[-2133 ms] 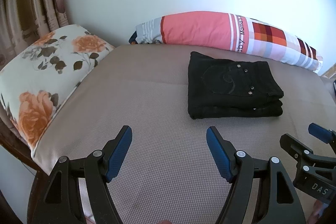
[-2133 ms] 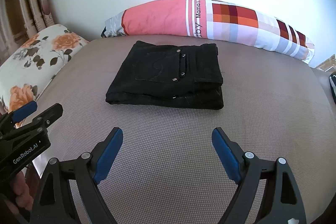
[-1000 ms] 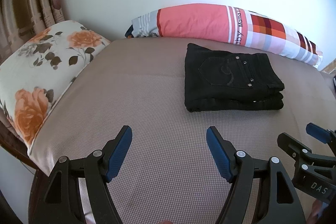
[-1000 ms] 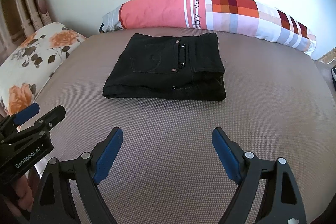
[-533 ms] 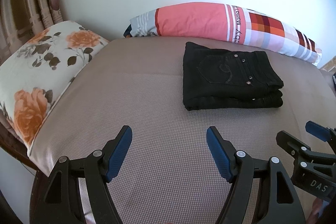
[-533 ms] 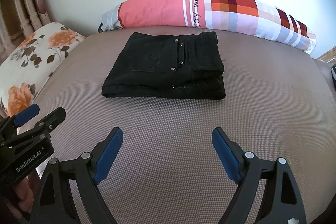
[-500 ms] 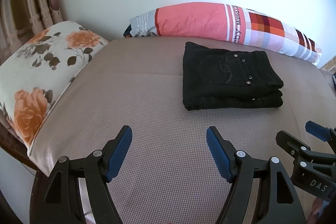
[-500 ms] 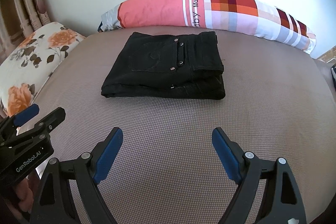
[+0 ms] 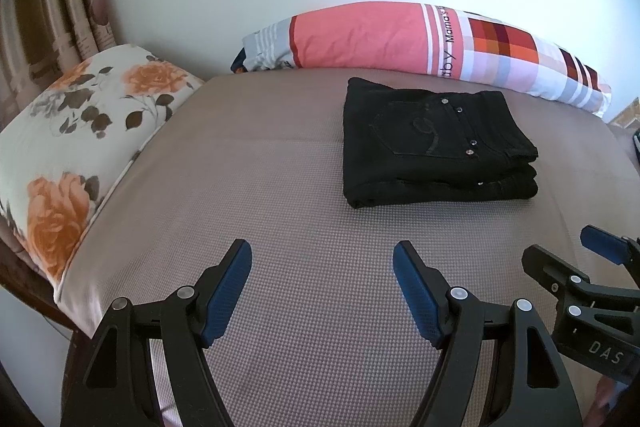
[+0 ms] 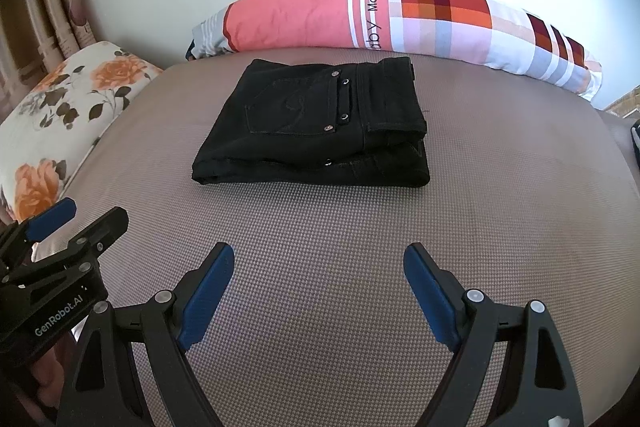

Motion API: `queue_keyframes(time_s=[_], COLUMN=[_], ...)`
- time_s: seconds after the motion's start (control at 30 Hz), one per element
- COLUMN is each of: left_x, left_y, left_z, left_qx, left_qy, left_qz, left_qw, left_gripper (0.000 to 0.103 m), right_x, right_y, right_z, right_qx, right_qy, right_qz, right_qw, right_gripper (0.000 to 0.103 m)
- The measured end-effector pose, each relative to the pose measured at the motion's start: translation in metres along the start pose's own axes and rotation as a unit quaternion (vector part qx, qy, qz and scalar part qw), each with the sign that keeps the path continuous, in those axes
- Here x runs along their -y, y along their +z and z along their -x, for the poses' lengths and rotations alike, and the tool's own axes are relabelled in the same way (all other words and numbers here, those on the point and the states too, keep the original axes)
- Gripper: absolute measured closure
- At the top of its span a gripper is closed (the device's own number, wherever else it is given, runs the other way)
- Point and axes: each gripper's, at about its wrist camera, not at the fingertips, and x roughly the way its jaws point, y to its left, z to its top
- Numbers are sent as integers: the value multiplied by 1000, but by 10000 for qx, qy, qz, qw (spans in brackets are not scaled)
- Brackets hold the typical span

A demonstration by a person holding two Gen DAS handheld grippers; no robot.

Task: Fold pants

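A pair of black pants (image 9: 432, 147) lies folded into a neat rectangle on the taupe mattress (image 9: 280, 227), back pocket and rivets up; it also shows in the right wrist view (image 10: 320, 131). My left gripper (image 9: 322, 259) is open and empty, held over the mattress well short of the pants. My right gripper (image 10: 314, 259) is open and empty too, also short of the pants. Each gripper shows at the edge of the other's view: the right one (image 9: 576, 259) and the left one (image 10: 80, 219).
A long pink and plaid bolster pillow (image 9: 420, 39) lies along the wall behind the pants. A floral pillow (image 9: 76, 131) sits at the left edge of the mattress. A curtain (image 9: 52, 7) hangs at the far left.
Both grippers have tilted and drifted slightly, so the pants sit a little higher in both views. The pants have not moved and both grippers stay open.
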Motion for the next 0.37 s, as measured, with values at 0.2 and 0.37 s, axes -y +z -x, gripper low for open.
queue_keyframes(time_s=[0.2,0.37], left_x=[0,1], left_y=[2,2], left_z=[-1,-1], left_qx=[-3,-24], left_qy=[-28,-54], left_qz=[-5,-11], left_qw=[10000,10000], left_gripper=[29,29], right_x=[0,1], right_y=[0,0], right_z=[0,0], right_qx=[5,1], right_qy=[-18,-18], right_qz=[-15,-23], right_qw=[10000,10000], right_gripper=[18,18])
